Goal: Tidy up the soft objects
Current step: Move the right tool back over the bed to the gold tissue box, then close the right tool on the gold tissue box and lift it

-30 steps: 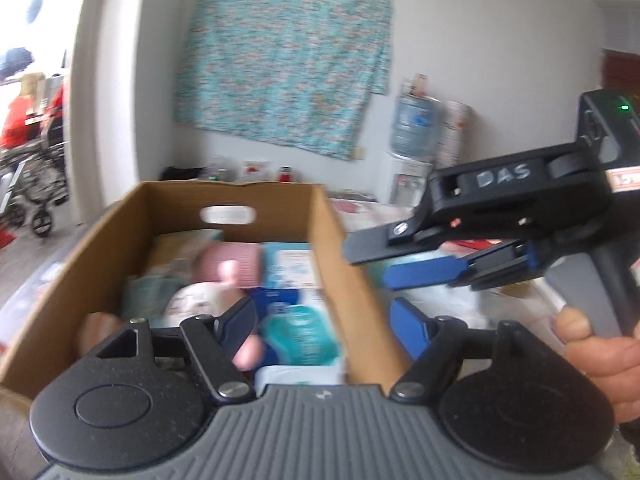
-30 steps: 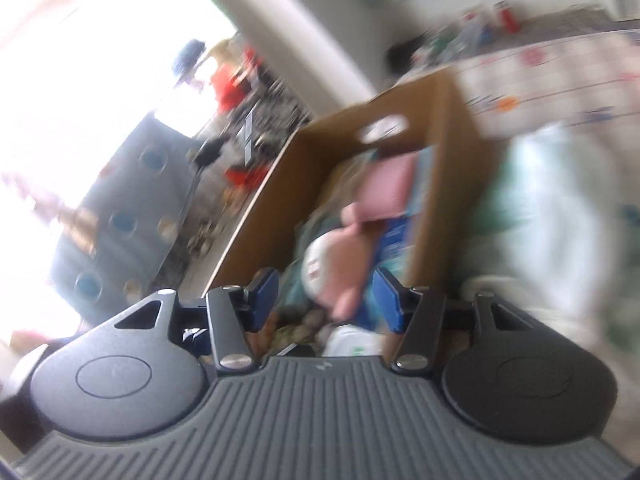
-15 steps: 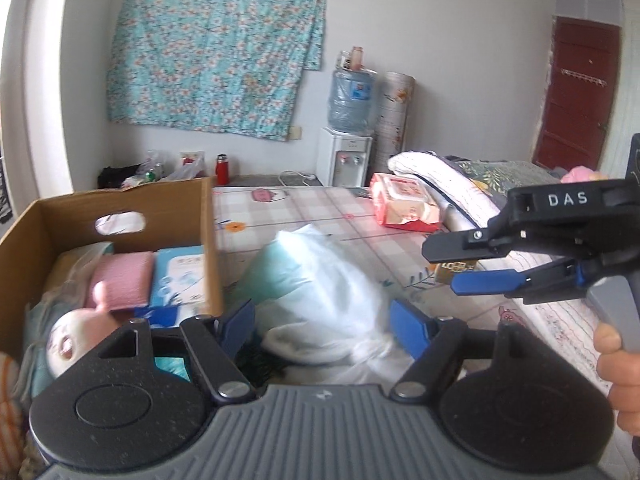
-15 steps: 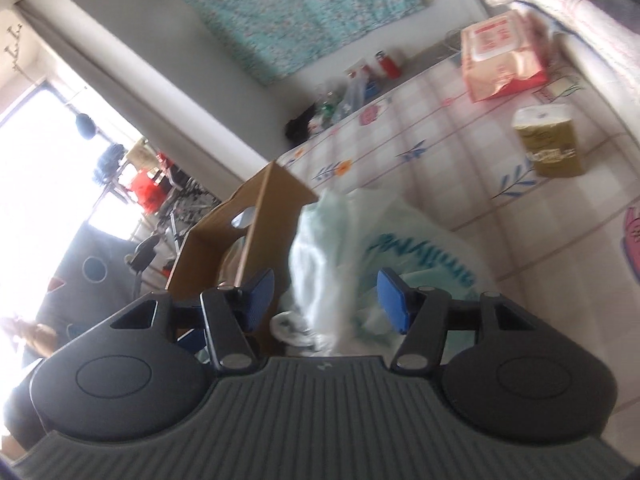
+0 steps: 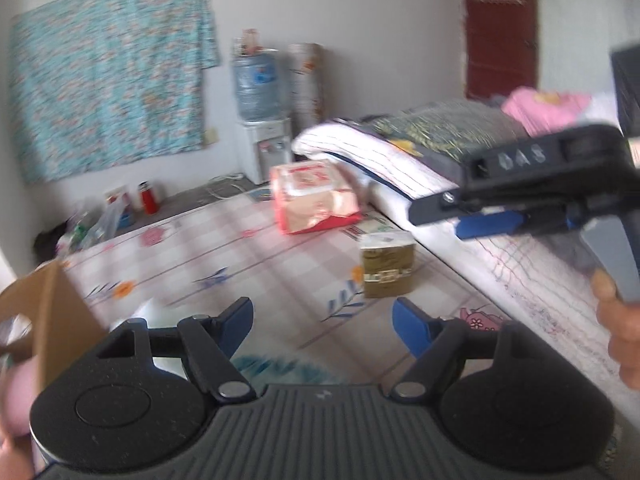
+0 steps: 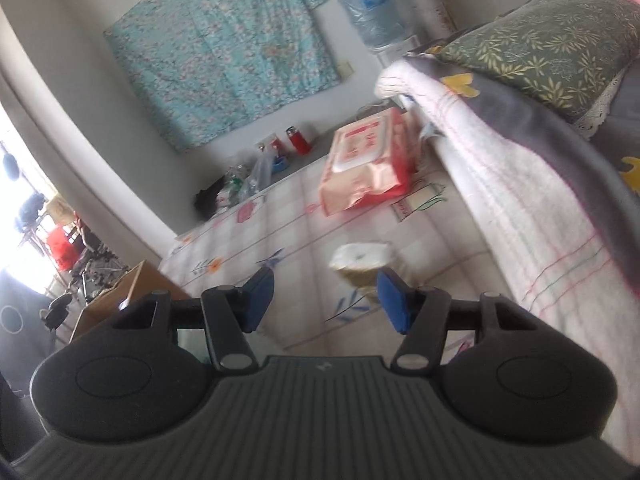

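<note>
Off to the left of your left gripper, close against its left finger, stands the corner of the cardboard box, with something pink and soft pressed beside it. Just under and behind that gripper's fingers lies a white plastic bag with teal print. Your left gripper's jaws are opening, wide apart, with nothing between them but the checked floor mat. Ahead of it and slightly right sits the green tissue pack, upright on the mat; farther ahead lies the pink wipes pack, beside the folded bedding. To the right, your right gripper hovers above the bed edge in your right hand. From its own camera, your right gripper stands apart and empty, the tissue pack just beyond its right fingertip and not touched.
</note>
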`<act>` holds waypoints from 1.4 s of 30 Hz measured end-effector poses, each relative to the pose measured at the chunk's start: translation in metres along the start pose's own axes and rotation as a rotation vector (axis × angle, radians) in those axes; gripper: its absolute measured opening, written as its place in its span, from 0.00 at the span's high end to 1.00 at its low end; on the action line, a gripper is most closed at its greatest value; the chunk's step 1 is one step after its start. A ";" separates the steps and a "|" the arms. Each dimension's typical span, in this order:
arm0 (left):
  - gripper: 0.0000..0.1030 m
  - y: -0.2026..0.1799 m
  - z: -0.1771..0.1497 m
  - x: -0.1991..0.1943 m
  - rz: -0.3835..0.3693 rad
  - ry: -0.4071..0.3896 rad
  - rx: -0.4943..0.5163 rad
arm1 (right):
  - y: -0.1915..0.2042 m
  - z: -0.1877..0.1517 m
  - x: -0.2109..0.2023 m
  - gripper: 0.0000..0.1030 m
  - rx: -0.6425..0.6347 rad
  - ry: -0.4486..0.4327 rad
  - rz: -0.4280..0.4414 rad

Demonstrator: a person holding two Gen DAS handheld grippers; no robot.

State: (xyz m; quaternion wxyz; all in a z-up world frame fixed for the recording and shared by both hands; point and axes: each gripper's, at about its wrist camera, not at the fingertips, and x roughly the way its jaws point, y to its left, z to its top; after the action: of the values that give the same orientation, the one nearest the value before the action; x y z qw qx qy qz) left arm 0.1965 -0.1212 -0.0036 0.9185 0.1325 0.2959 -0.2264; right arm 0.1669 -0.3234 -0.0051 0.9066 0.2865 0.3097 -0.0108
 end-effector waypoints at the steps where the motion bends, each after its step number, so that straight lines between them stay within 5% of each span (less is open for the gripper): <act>1: 0.24 -0.007 0.001 0.011 -0.003 0.013 0.027 | -0.008 0.004 0.007 0.45 0.006 0.006 -0.006; 14: 0.21 -0.046 0.016 0.105 -0.034 0.066 0.078 | -0.045 0.025 0.071 0.51 0.074 0.094 0.079; 24: 0.26 -0.054 0.025 0.135 -0.029 0.089 0.064 | -0.062 0.020 0.092 0.63 0.153 0.143 0.128; 32: 0.39 -0.051 0.030 0.127 -0.020 0.080 0.031 | -0.063 0.021 0.088 0.64 0.185 0.138 0.125; 42: 0.40 -0.048 0.041 0.052 -0.009 -0.040 0.018 | -0.019 0.031 0.020 0.64 0.117 0.076 0.164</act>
State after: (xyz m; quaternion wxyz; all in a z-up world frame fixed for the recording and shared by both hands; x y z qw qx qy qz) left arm 0.2301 -0.1955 -0.0084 0.9221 0.1350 0.2758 -0.2356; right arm 0.1961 -0.3522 -0.0063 0.8737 0.3635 0.3183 0.0563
